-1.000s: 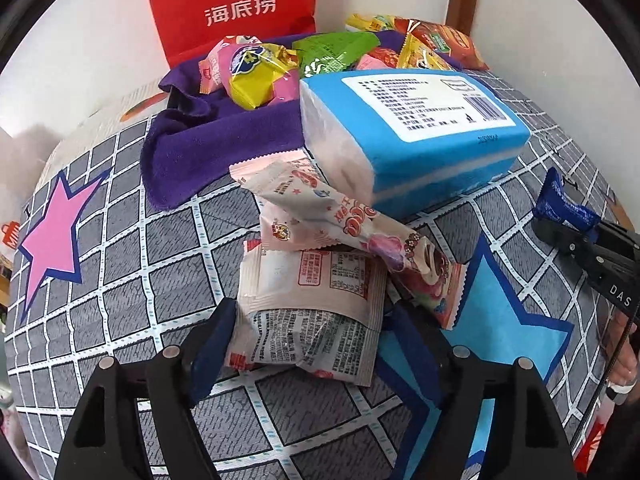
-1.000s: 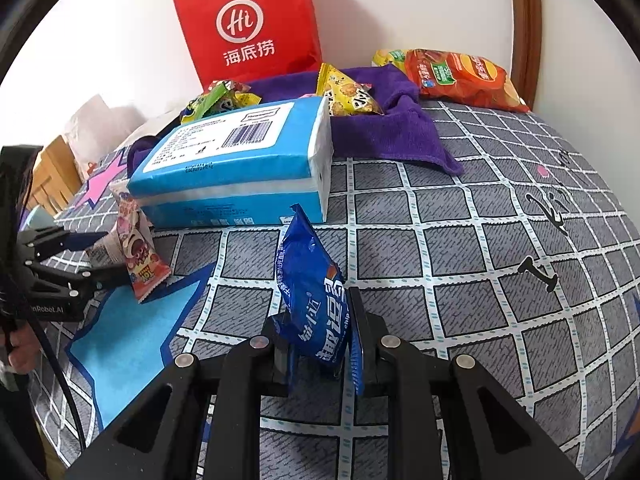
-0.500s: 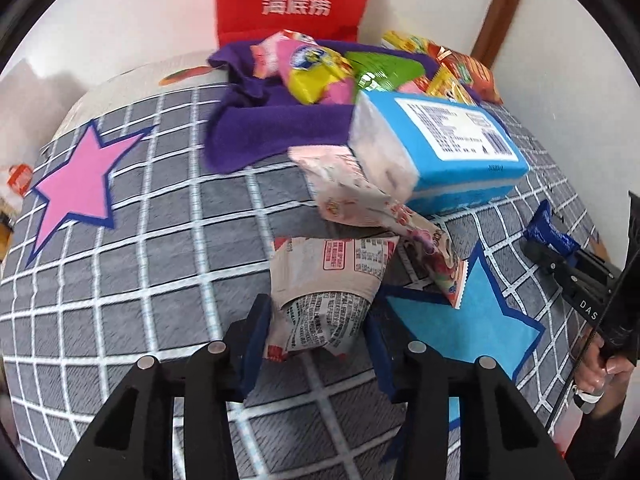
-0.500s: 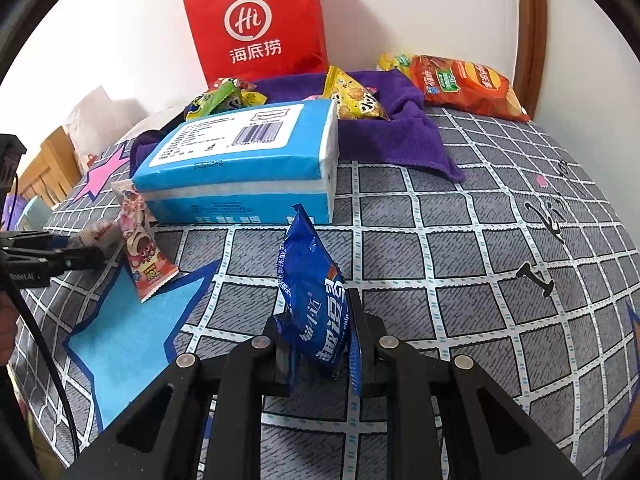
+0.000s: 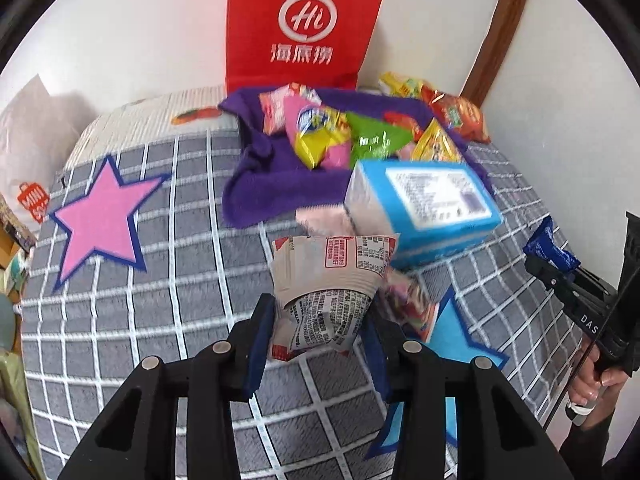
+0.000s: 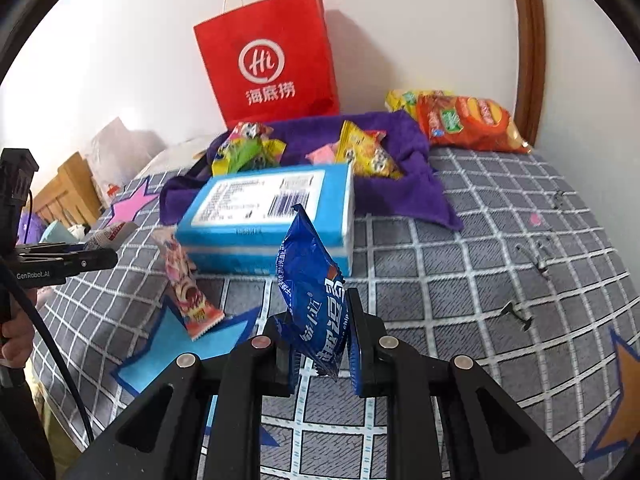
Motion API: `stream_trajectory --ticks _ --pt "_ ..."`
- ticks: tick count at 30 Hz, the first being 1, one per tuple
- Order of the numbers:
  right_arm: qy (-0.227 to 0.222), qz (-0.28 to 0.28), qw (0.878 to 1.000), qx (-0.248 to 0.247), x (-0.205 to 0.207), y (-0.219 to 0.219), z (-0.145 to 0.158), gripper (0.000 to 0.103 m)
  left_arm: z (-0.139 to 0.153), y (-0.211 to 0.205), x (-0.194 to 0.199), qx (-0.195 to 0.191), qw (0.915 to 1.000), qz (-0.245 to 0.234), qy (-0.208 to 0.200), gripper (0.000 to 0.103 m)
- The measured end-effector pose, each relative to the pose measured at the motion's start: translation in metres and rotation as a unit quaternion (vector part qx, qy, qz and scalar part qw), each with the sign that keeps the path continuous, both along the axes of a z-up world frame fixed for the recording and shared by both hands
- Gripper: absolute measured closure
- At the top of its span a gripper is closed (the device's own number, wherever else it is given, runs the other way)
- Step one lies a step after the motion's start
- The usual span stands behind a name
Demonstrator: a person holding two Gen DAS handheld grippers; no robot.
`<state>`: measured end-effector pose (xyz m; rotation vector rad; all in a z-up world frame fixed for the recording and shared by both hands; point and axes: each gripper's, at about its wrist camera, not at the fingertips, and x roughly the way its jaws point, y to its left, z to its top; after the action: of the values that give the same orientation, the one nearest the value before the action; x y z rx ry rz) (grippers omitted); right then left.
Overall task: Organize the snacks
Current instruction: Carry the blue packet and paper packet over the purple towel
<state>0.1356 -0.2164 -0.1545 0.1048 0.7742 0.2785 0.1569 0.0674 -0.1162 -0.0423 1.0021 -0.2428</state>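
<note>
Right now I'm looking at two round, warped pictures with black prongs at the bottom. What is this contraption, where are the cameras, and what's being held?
There is no robot. A person holds a hand-operated gripper in each hand, and each carries a wide-angle camera looking along its two fingers, hence the round warping. One picture comes from the left gripper, which is shut on a pale snack packet. The other comes from the right gripper, shut on a blue snack packet. Each camera also catches the other gripper at its edge. Below is a bed cover with grey checks and stars. On it lie a blue box, a pink packet, a purple towel heaped with snacks, a bag of crisps, and a red paper bag by the wall.
</note>
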Motion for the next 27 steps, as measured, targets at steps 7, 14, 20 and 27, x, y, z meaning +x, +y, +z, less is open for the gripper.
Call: stream_trajectory --ticks 7,14,20,27 --pt "-0.018 -0.025 1.000 0.002 0.012 0.003 0.040 0.084 0.037 -0.003 0.031 0.001 0.9994 -0.009 -0.033 0.063" --pt "-0.035 -0.050 0.998 0.013 0.042 0.011 0.078 0.084 0.066 -0.010 0.062 0.000 0.9977 -0.023 -0.064 0.063" --pt "-0.029 -0.061 0.998 0.020 0.080 0.014 0.095 0.084 0.075 -0.009 0.089 -0.013 0.9978 -0.016 -0.062 0.063" --pt "-0.006 -0.052 0.999 0.012 0.141 0.012 0.101 0.084 0.077 -0.011 0.122 -0.019 0.9978 0.007 -0.064 0.063"
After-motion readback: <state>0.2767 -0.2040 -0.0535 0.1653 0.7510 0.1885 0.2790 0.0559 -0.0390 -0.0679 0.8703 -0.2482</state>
